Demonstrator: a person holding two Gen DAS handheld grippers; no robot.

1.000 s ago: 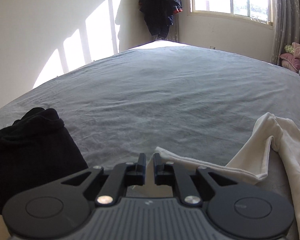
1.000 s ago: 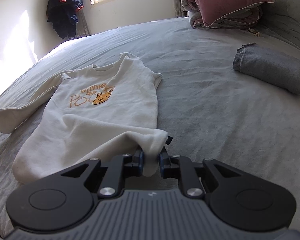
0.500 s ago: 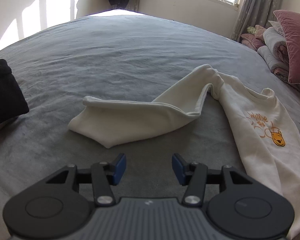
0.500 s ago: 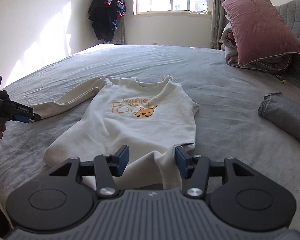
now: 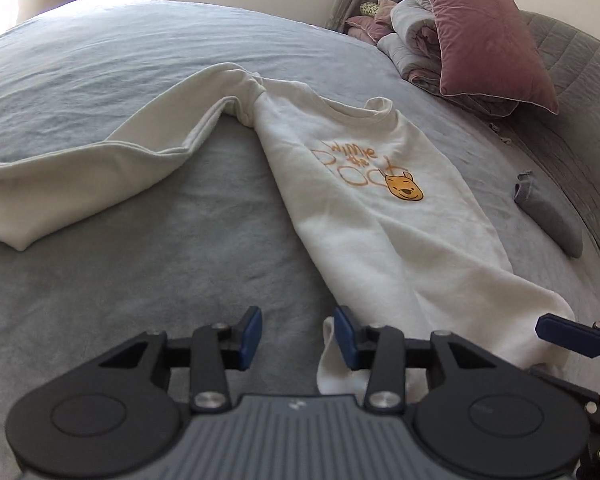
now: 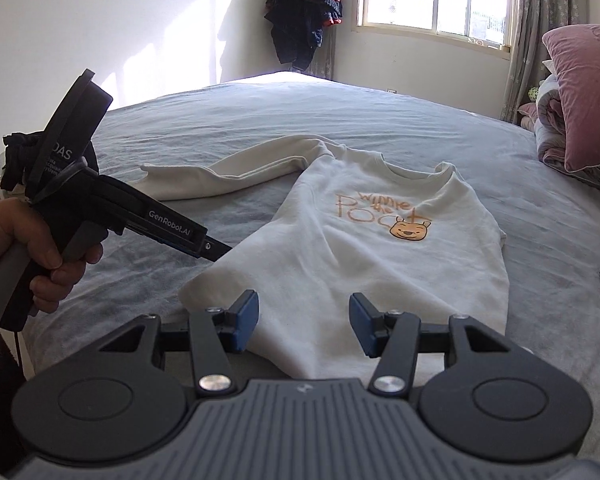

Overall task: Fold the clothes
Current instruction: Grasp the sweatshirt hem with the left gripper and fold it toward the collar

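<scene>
A cream sweatshirt [image 5: 380, 220] with an orange bear print lies face up on the grey bed [image 5: 140, 280], one sleeve [image 5: 100, 168] stretched out to the left. My left gripper [image 5: 298, 336] hovers low at the hem's left corner with its jaws closing. A flap of the hem rests against the right pad and nothing is pinched. In the right wrist view, my right gripper [image 6: 304, 324] stands open just above the middle of the hem on the sweatshirt [image 6: 340, 260]. The left gripper [image 6: 214, 249], held in a hand [image 6: 20, 240], points at the hem corner.
A folded grey cloth [image 5: 552, 216] lies right of the sweatshirt. A pink pillow [image 5: 488, 36] tops stacked quilts at the bed's head. Black clothes [image 6: 16, 160] sit at the left bed edge. A dark jacket [image 6: 304, 12] hangs in the corner by the window.
Both grippers were shut on cloth a second ago, left on the sleeve cuff, right on a hem corner. Both have let go and opened. The left swung right to the hem.
</scene>
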